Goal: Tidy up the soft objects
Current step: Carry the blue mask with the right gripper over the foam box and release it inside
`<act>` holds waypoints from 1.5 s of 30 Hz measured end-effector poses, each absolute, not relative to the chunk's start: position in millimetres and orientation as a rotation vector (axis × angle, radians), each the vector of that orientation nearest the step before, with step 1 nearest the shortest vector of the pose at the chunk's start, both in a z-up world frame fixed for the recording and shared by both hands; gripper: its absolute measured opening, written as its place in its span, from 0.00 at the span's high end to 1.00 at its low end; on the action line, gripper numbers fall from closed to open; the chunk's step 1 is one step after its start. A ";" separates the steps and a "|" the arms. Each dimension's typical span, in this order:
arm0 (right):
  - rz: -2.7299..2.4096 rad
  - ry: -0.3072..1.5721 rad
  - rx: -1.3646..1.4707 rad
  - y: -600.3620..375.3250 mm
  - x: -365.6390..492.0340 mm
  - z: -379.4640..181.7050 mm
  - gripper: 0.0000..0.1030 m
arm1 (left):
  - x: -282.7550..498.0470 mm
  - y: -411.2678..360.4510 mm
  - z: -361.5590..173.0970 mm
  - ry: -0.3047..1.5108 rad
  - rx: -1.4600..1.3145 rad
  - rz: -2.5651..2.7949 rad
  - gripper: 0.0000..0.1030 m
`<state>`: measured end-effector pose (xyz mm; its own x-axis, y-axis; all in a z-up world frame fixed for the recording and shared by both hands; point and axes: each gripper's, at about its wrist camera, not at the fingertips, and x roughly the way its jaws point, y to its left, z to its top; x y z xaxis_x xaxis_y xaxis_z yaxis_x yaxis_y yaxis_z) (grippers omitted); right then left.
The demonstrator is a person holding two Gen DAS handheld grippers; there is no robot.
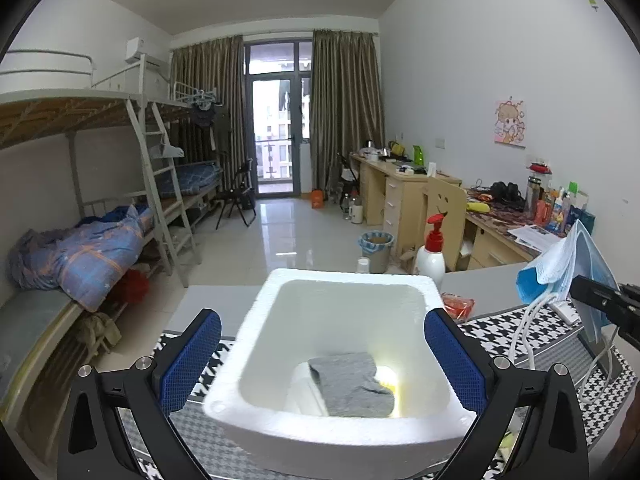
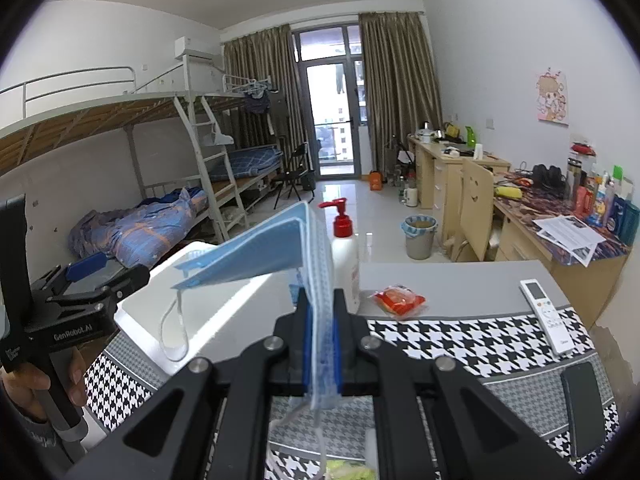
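So right now the left gripper [image 1: 322, 354] sits wide apart with nothing between its blue pads [image 1: 192, 358], aimed down into the white foam box [image 1: 248, 360] directly in front of it. A grey folded cloth [image 1: 352, 384] lies at the bottom of the box, just ahead of and below the open fingers, on top of something white and a bit of yellow I can't identify. My guess is the cloth belongs there and the box is the collection spot for the soft stuff. Meanwhile the right gripper [image 2: 320, 344] is clamped tight on a blue face mask [image 2: 256, 252], which sticks up and flops forward past the fingertips, ear loop [image 2: 172, 332] dangling off to its left. It's held up above the houndstooth mat [image 2: 460, 340], probably so it clears the box rim before going in. Ahead of the right gripper there's a pump bottle [image 2: 344, 248] and a red snack packet [image 2: 398, 298], with a remote [image 2: 546, 316] off to its right, all hard things, so I'd say they stay put.
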<state>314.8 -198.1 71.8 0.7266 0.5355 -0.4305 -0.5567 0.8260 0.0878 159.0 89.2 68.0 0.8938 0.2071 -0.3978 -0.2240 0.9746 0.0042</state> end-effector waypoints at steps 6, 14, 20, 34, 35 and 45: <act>0.621 0.454 -0.069 -184.6 312.5 75.8 0.89 | 147.5 96.1 70.3 0.385 -0.037 0.241 0.01; 0.658 0.455 -0.100 -164.2 312.6 78.9 0.89 | 133.5 102.2 66.4 0.371 -0.033 0.256 0.01; 0.676 0.461 -0.109 -157.1 316.0 78.7 0.89 | 123.1 108.5 62.3 0.365 -0.042 0.268 0.01; 0.696 0.472 -0.123 -137.7 313.6 82.2 0.89 | 112.1 116.6 51.3 0.362 -0.027 0.282 0.01; 0.697 0.474 -0.123 -137.2 313.6 82.0 0.89 | 111.0 117.8 49.7 0.363 -0.030 0.283 0.01; 0.723 0.506 -0.156 -114.4 313.8 79.1 0.89 | 106.4 120.7 33.3 0.394 -0.035 0.263 0.01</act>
<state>313.8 -114.4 79.1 0.6360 0.5930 -0.4937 -0.6668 0.7444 0.0351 106.4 120.7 33.3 0.8896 0.2469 -0.3842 -0.2604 0.9653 0.0174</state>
